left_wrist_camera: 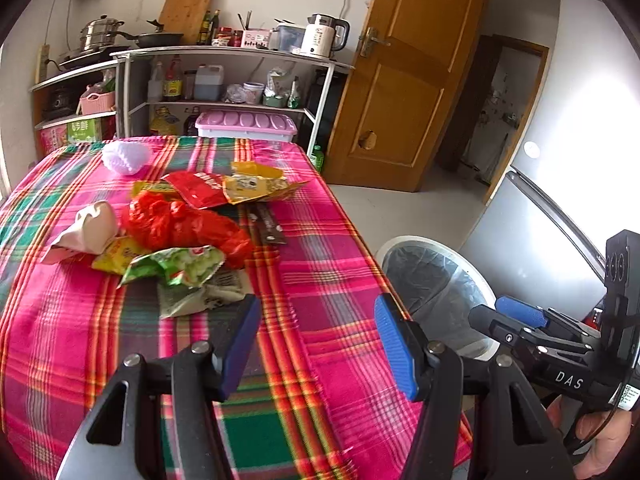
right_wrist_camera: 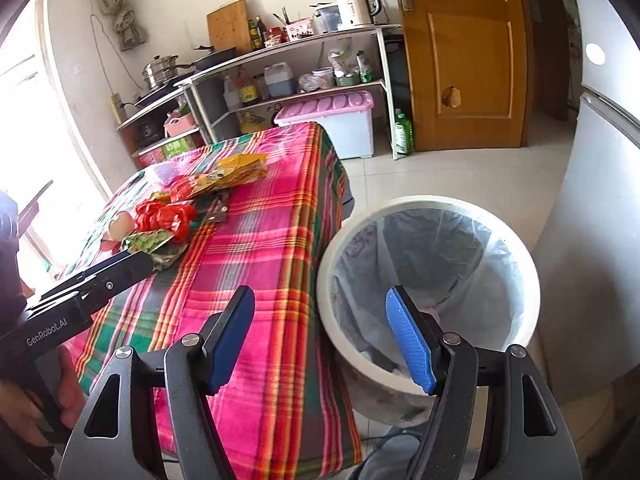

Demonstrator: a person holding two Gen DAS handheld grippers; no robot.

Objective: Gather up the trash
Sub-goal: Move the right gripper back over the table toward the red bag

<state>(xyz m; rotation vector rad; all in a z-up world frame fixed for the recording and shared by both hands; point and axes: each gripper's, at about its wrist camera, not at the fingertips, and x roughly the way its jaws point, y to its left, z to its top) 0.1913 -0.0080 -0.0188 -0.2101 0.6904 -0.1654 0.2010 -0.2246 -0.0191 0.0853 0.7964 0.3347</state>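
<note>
A pile of trash lies on the plaid tablecloth: a red plastic bag, a green snack wrapper, yellow wrappers, a red packet, a crumpled pink paper and a dark wrapper. My left gripper is open and empty, just short of the green wrapper. My right gripper is open and empty, over the table's right edge beside the white trash bin. The bin also shows in the left wrist view, lined with a clear bag.
A white foam net lies at the table's far end. Behind stand kitchen shelves with pots, bottles and a kettle, and a pink-lidded box. A wooden door is right of them. A grey fridge stands beside the bin.
</note>
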